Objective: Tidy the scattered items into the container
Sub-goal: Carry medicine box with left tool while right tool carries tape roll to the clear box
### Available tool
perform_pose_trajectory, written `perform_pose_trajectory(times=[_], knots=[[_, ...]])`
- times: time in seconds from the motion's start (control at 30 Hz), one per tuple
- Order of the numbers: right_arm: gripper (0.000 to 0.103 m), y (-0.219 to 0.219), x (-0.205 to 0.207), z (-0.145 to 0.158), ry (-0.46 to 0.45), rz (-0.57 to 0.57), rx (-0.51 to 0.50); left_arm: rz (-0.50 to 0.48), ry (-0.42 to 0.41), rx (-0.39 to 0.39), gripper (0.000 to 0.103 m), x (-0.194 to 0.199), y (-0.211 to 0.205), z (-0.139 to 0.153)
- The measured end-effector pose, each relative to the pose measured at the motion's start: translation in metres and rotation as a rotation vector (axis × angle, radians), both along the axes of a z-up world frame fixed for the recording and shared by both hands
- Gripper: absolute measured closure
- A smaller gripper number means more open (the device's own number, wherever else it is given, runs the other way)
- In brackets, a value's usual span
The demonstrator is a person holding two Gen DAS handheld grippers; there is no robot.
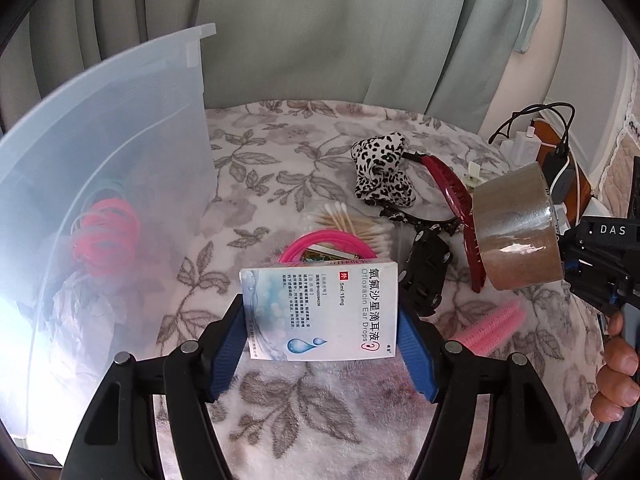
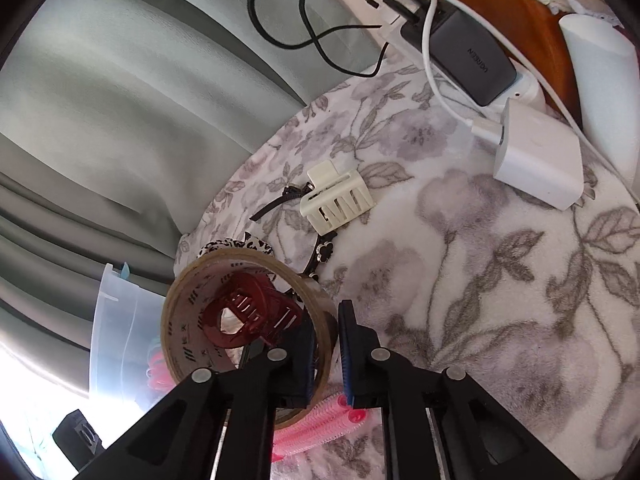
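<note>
Across the lower centre of the left wrist view, the left gripper reaches forward with its two blue-padded fingers clamped on the side edges of a white and blue box of ear drops, which is held above a floral blanket. Filling the left side of that frame is a translucent plastic container, its wall rising to the upper left; blurred pink coiled hair ties show through the wall from inside. Just behind the box, near frame centre, lie a pink hoop and a bunch of cotton swabs. Further back toward the upper right lie a leopard-print scrunchie and a dark red hair claw, with a black hair clip beside the box. At the right edge, a hand grips the right gripper, which holds a roll of brown tape in the air above the blanket. Below the roll, at lower right, lies a pink hair roller. From the right wrist view, one blue finger sits inside the roll's core and the other outside, pinching the ring's wall. Near the centre of that frame a cream hair claw rests on the blanket, and at upper right sit a white charger and a dark charger with cables.
</note>
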State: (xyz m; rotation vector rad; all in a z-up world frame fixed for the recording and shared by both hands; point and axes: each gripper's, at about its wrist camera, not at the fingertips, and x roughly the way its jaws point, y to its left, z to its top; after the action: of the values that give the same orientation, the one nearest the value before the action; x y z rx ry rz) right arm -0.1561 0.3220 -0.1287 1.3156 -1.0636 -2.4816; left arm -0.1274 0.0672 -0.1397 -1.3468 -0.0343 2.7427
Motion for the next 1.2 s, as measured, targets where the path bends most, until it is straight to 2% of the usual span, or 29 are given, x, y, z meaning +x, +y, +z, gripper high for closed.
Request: perform_pose_trajectory(times=[0.57,1.2], knots=[[0.092,0.022,0.046,0.056,0.118,-0.058,-0.021,-0.031,0.145,0.013,0.032,0.030,0.008,0.066],[0.091,0.020,0.109,0.126,0.283,-0.076,-0.002,-0.039,0.291,0.059,0.032,0.084,0.005,0.129]])
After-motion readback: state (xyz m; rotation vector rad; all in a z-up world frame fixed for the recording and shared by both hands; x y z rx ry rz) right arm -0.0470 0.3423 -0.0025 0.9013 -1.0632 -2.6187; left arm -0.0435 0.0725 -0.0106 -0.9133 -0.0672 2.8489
